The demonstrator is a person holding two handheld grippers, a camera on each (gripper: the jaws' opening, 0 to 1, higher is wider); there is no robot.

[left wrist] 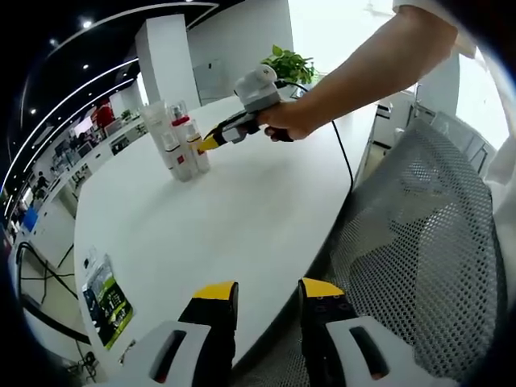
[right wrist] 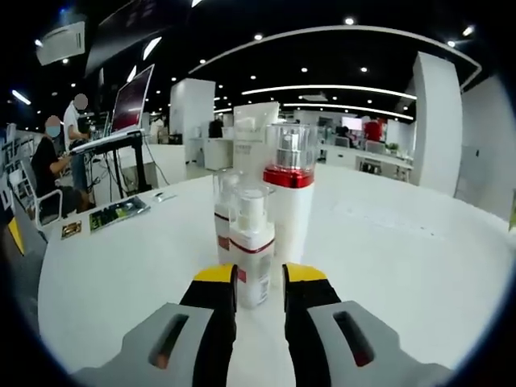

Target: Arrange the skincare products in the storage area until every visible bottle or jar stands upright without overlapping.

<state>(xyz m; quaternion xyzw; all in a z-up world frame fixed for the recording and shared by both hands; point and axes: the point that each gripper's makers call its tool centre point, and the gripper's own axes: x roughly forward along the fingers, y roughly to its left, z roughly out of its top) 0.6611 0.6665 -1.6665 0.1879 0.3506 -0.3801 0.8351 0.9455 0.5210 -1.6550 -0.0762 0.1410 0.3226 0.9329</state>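
I had the right gripper (right wrist: 259, 284) right up on the cluster of skincare bottles on the white table (right wrist: 387, 250). Its yellow-tipped jaws stood a little apart, the small front bottle (right wrist: 251, 251) sitting just at the gap, not yet pinched as far as I could judge. Behind it stood a second small bottle (right wrist: 223, 216), a taller white one with a red band and clear cap (right wrist: 289, 201), and a white box (right wrist: 254, 133) at the back. All upright, but crowded, touching or nearly so.

From the left gripper view I watched that right gripper (left wrist: 208, 143), held in a hand (left wrist: 290, 121), nose against the same group of bottles (left wrist: 181, 145) far across the table. My left gripper (left wrist: 266, 294) hung back at the near table edge beside a mesh chair (left wrist: 427, 258), jaws spread and holding nothing.

My read was that the step in hand was taking the front bottle and drawing it clear of its neighbours. To do it well I wanted the jaws squared to the bottle's body, low, below the clear cap, closing gently. Then a straight pull toward me, kept vertical, since a tilt could knock the tall one over.
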